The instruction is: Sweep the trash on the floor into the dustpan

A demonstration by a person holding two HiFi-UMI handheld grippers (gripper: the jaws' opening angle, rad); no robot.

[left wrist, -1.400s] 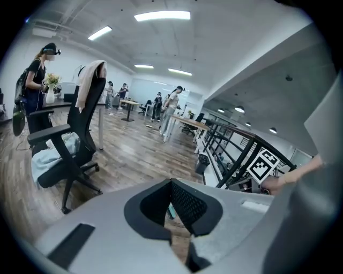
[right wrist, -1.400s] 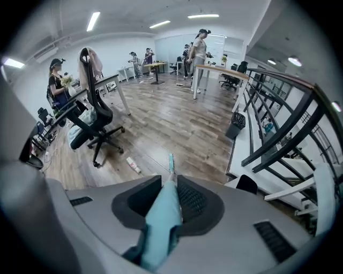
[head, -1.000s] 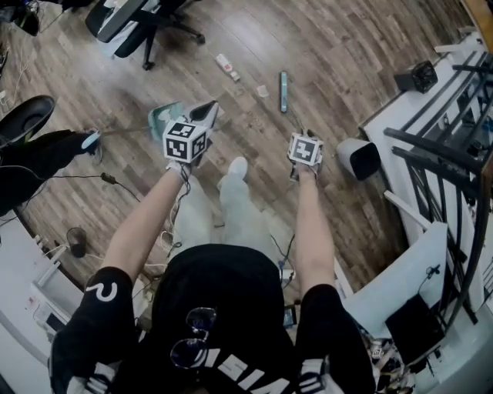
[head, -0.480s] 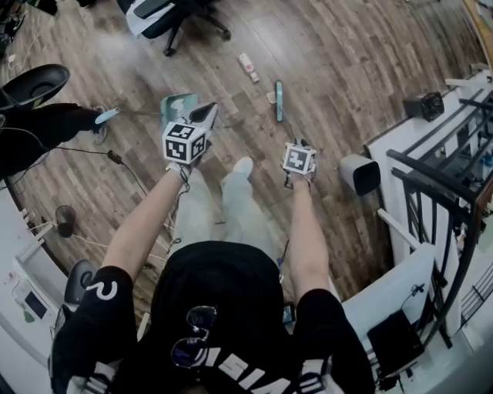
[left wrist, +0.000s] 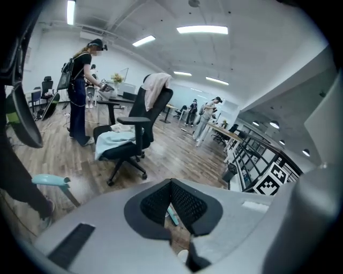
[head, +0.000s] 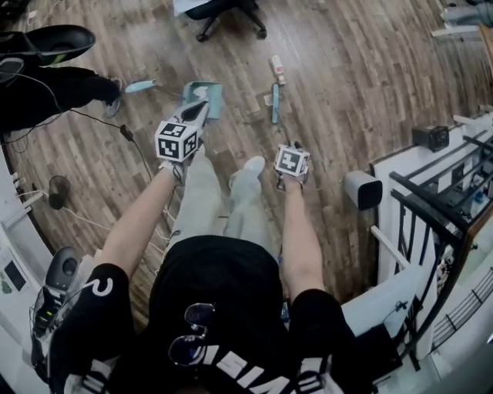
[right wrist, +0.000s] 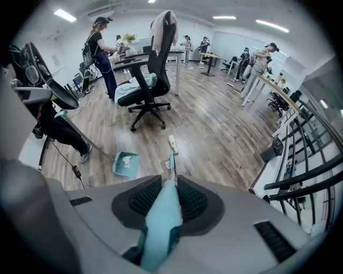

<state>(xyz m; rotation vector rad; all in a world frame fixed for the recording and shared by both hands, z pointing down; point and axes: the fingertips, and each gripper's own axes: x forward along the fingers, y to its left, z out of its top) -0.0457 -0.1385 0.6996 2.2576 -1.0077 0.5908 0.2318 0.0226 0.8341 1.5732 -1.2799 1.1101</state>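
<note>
A teal dustpan (head: 206, 98) lies on the wood floor with a white scrap in it; it also shows in the right gripper view (right wrist: 126, 163). My left gripper (head: 199, 112) hovers over its near edge, jaws shut with nothing between them (left wrist: 171, 184). My right gripper (head: 289, 146) is shut on the teal broom handle (right wrist: 163, 219). The broom (head: 274, 104) reaches forward to its head (right wrist: 170, 161) on the floor. A white box of trash (head: 277, 65) lies beyond the broom, and a small scrap (head: 267, 98) lies beside it.
An office chair (head: 223, 9) stands past the trash. A person's dark legs (head: 54, 85) and a floor cable (head: 139, 146) are at the left. A white cylinder (head: 362, 188) and a white bench with black rails (head: 431, 192) line the right side.
The head view has swung, so the dustpan, broom and trash sit further right and lower. The right gripper has kept hold of the broom handle; the left has stayed over the dustpan.
</note>
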